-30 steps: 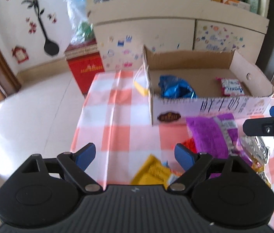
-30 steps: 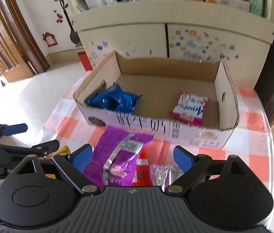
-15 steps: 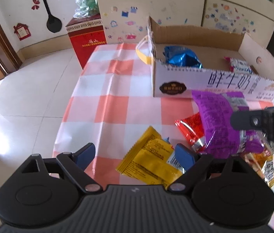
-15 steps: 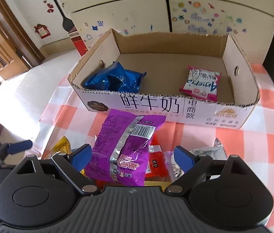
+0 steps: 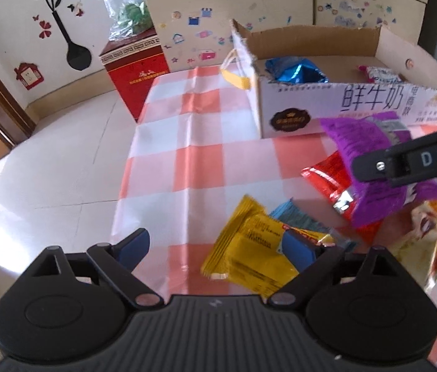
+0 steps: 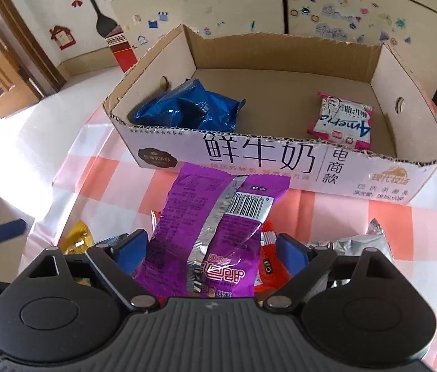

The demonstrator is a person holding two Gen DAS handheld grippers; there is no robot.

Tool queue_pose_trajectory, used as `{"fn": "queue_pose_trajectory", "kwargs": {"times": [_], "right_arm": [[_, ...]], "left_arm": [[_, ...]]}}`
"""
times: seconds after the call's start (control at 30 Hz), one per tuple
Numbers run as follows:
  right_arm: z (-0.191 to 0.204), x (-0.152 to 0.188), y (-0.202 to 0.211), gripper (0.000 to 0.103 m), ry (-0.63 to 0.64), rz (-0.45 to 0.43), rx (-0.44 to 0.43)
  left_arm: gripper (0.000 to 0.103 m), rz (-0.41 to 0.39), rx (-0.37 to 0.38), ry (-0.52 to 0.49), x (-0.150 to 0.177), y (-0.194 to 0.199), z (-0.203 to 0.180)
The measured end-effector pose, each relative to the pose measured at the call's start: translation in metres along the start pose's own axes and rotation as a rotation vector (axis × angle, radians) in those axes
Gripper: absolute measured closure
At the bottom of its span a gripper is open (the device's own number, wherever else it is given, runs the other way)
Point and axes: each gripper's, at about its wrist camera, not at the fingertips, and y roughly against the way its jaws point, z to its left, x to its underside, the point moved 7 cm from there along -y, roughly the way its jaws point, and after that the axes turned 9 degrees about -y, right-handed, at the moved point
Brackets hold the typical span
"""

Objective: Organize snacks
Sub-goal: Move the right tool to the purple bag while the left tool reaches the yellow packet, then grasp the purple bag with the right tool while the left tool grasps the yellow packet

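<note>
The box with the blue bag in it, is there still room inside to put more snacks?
Yes. The cardboard box has bare floor between the blue bag and the pink-and-white packet, and along its back wall. The checkered tablecloth left of the box is bare too. In front of the box, around the purple bag, it's crowded.

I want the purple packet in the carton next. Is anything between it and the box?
Only the carton's own front wall. The purple packet lies between the right gripper's open fingers, its far end against that wall. Inside the cardboard box, the blue bag sits left, the pink packet right, with bare floor between.
</note>
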Motion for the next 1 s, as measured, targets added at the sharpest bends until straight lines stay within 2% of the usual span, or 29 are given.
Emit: {"fn": "queue_pose_trajectory", "kwargs": {"times": [0.13, 0.3, 0.43, 0.57, 0.77, 1.0], "right_arm": [[-0.004, -0.002, 0.003, 0.018, 0.044, -0.006, 0.019], [-0.005, -0.004, 0.006, 0.018, 0.086, -0.016, 0.035], [-0.002, -0.002, 0.002, 0.017, 0.085, -0.002, 0.025], [-0.002, 0.002, -0.002, 0.016, 0.086, 0.023, 0.020], [-0.004, 0.004, -0.002, 0.020, 0.085, 0.026, 0.004], [0.001, 0.009, 0.002, 0.027, 0.168, 0.016, -0.022]], "left_arm": [[0.012, -0.002, 0.018, 0.048, 0.004, 0.001, 0.009], [0.011, 0.010, 0.079, 0.167, 0.004, 0.000, 0.015], [0.011, 0.034, 0.057, 0.164, 0.004, -0.008, 0.009], [0.010, 0.078, 0.076, 0.170, 0.011, -0.021, -0.001], [0.009, 0.072, 0.061, 0.171, 0.015, -0.018, 0.001], [0.012, 0.061, 0.088, 0.134, 0.020, -0.015, -0.002]]}}
